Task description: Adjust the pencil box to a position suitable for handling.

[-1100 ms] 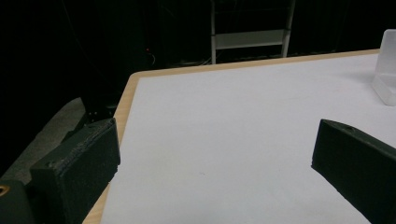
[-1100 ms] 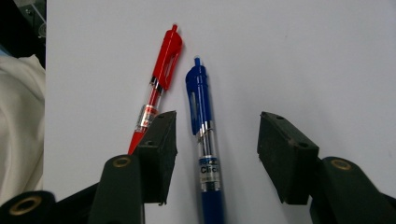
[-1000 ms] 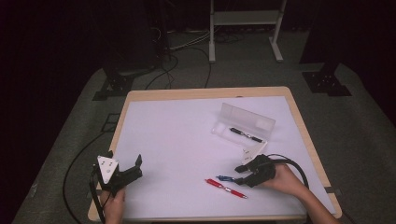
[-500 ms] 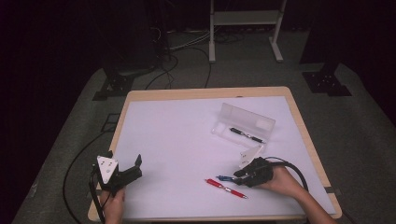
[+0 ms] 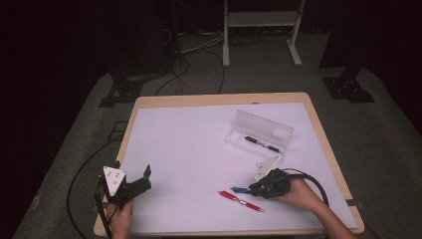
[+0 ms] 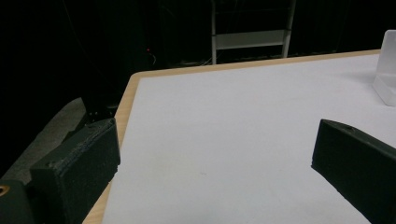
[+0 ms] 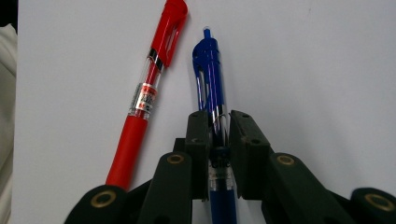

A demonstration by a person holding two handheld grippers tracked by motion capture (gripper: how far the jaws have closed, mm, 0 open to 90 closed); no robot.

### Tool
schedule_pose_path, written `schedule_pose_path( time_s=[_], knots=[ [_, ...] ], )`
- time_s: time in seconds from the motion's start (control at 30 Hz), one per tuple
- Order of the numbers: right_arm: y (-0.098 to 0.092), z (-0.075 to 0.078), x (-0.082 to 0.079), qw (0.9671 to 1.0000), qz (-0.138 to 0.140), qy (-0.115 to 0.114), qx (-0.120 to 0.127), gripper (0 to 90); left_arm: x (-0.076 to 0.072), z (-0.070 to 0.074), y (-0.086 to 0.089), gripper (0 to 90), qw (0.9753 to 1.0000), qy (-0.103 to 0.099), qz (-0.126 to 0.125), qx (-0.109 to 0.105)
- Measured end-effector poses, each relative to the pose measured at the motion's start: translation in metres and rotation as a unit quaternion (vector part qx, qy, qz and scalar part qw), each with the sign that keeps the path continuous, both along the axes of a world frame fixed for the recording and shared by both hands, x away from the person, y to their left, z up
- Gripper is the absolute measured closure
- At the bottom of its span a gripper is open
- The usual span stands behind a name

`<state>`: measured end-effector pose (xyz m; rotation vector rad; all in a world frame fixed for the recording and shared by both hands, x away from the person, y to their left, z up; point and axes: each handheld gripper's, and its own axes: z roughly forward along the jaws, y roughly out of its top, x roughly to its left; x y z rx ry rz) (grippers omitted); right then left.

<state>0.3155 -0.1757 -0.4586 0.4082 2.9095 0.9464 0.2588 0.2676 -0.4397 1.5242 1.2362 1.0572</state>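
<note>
At the near left corner of the white-covered table (image 5: 199, 149), the left gripper (image 5: 133, 183) rests in a person's hand with its two black jaws spread wide apart over bare tabletop, holding nothing. Further right, toward the near edge, a red pen (image 5: 240, 200) lies flat on the table, and just beside it a blue pen (image 7: 211, 79) is clamped around its barrel between the closed jaws of the right gripper (image 7: 219, 122), its clip end pointing away from the gripper. Behind the right gripper stands an open clear pencil case (image 5: 259, 132) with a black pen (image 5: 263, 144) lying inside.
</note>
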Motion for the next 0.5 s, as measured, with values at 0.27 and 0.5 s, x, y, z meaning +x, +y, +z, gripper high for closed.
schedule_pose_path(
  time_s=[0.27, 0.5],
  knots=[
    [-0.0002, 0.0015, -0.0006, 1.0000, 0.000, 0.002, 0.003, 78.6, 0.0001, 0.0000, 0.0001, 0.4, 1.0000, 0.000, 0.001, 0.000],
    [-0.0032, 0.0087, 0.0012, 0.9999, -0.002, -0.006, 0.008, 78.7, 0.0001, 0.0000, 0.0000, 0.4, 1.0000, -0.002, 0.001, -0.002]
  ],
)
